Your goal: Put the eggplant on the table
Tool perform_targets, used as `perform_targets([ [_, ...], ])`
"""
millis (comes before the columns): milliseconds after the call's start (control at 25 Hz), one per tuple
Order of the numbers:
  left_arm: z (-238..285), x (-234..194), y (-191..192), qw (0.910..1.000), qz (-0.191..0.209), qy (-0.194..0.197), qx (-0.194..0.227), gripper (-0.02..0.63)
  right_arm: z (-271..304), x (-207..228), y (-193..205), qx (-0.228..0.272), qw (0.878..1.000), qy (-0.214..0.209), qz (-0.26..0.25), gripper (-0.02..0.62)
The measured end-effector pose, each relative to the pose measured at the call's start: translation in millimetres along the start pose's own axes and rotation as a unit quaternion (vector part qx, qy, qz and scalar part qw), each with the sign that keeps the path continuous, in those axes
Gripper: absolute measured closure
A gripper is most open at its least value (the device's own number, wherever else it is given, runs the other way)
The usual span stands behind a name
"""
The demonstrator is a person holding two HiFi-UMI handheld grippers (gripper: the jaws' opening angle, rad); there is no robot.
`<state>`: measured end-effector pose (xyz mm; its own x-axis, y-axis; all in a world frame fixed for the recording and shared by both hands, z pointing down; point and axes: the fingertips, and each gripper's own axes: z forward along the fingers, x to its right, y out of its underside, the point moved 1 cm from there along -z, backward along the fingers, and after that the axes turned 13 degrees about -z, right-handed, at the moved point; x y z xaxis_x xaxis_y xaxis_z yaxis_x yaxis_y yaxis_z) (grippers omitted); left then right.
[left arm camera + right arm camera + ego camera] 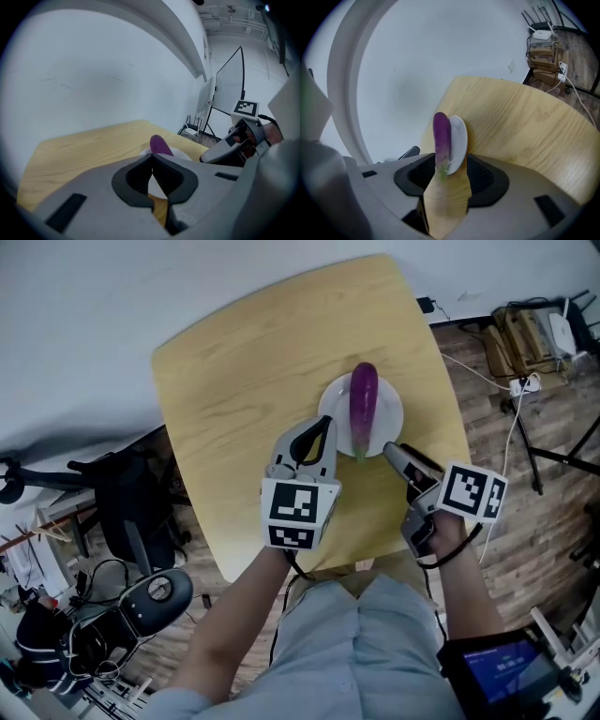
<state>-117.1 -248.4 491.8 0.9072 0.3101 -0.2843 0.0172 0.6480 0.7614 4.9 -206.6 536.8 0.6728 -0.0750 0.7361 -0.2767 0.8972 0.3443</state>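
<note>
A long purple eggplant lies on a small white plate near the middle of the round wooden table, its green stem end toward me. My left gripper sits just left of the plate, its jaws shut tip to tip with nothing between them. My right gripper hovers at the plate's near right edge, apart from the eggplant, jaws open and empty. In the right gripper view the eggplant and plate stand ahead of the gripper. The left gripper view shows the eggplant beyond the closed jaw tips.
The table's near edge is just under my hands. On the wooden floor at right are cardboard boxes, a power strip with cables and a black stand leg. Black equipment and a chair crowd the floor at left.
</note>
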Motion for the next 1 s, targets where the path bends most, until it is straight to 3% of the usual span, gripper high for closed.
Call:
perform_targets([
  [280, -53.5, 12.3, -35.8, 0.9957, -0.040, -0.018, 0.082, 0.600, -34.9, -34.4, -22.8, 0.046, 0.998, -0.023, -0.048, 0.394],
  [320, -65.0, 16.7, -44.2, 0.9939, -0.046, -0.020, 0.098, 0.600, -42.9, -44.2, -27.7, 0.056, 0.996, -0.032, -0.065, 0.404],
  [400, -88.0, 26.7, -63.2, 0.9893, -0.056, -0.029, 0.132, 0.600, -63.1, -66.4, -42.8, 0.092, 0.988, -0.052, -0.112, 0.488],
  [520, -118.8, 46.5, -90.9, 0.9807, -0.063, -0.048, 0.179, 0.600, -98.8, -102.0, -65.8, 0.158, 0.966, -0.076, -0.190, 0.580],
  [720, -165.1, 86.7, -125.5, 0.9644, -0.048, -0.056, 0.254, 0.600, -140.0, -151.5, -77.8, 0.211, 0.919, -0.067, -0.326, 0.594],
  [1000, -193.6, 114.2, -139.2, 0.9489, -0.047, -0.058, 0.307, 0.600, -163.2, -202.1, -84.9, 0.251, 0.870, -0.073, -0.418, 0.594],
])
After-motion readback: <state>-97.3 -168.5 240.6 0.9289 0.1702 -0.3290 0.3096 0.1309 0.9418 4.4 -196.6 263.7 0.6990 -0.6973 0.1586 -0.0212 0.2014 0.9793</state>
